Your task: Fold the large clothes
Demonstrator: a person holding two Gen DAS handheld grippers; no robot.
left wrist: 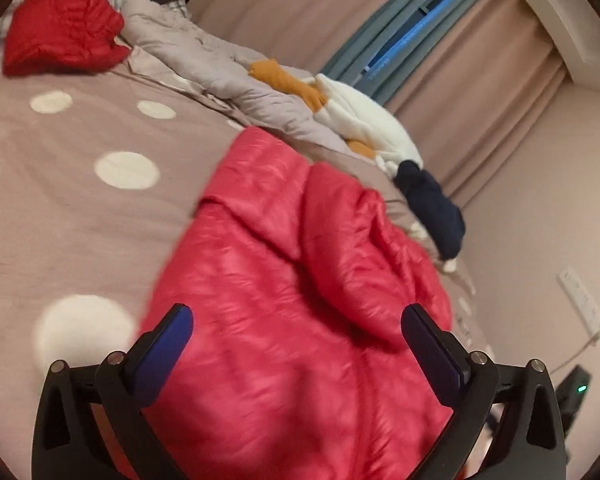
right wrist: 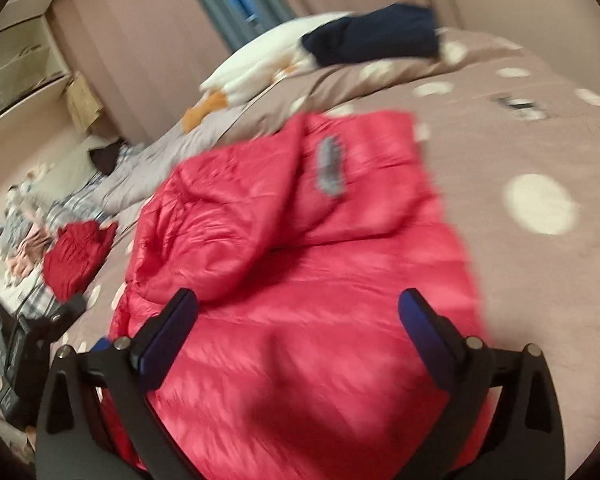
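Observation:
A shiny red puffer jacket lies spread on the bed, partly folded over itself, with a grey label showing in the right wrist view. My left gripper is open, its jaws wide apart above the jacket's near part, holding nothing. My right gripper is also open above the jacket's near end and empty. The left gripper's black body shows at the left edge of the right wrist view. Both views are motion-blurred.
The bed has a taupe cover with white dots. A darker red garment lies at the far end. A grey quilt, white and orange clothes and a navy garment lie along the wall side. Curtains hang behind.

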